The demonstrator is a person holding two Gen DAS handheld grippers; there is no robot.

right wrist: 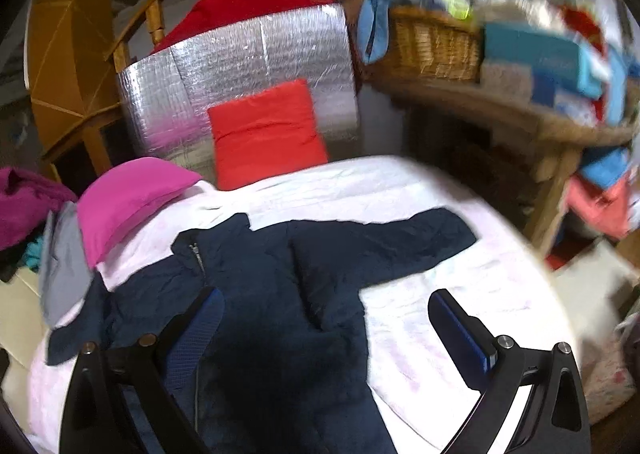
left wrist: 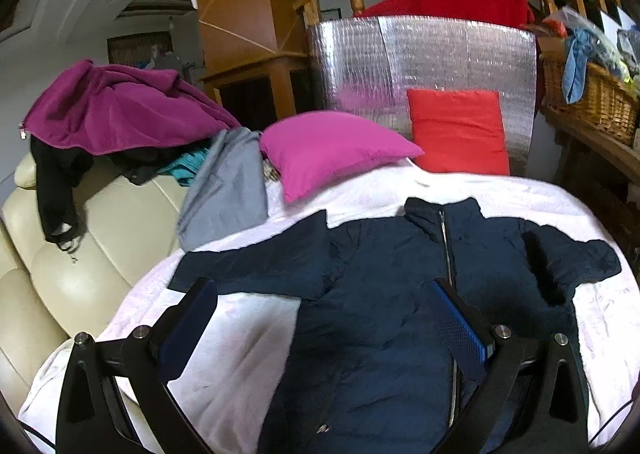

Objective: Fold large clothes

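The navy jacket (left wrist: 384, 294) lies front up, sleeves spread, on the white bed (left wrist: 240, 366), collar toward twelve o'clock. The left gripper (left wrist: 324, 318) and right gripper (right wrist: 324, 330) hover above it, jaws released and holding nothing. The right view is blurred, so height above the cloth is uncertain. The likely risk: pinching the sheet along with the padded sleeve, or the pink pillow (left wrist: 332, 146) at eleven o'clock crowding the fold.

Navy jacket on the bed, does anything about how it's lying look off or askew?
Mostly flat, zipped, sleeves spread. One oddity: the navy jacket has one sleeve cuff reaching the edge of the white bedcover, under a draped grey garment.
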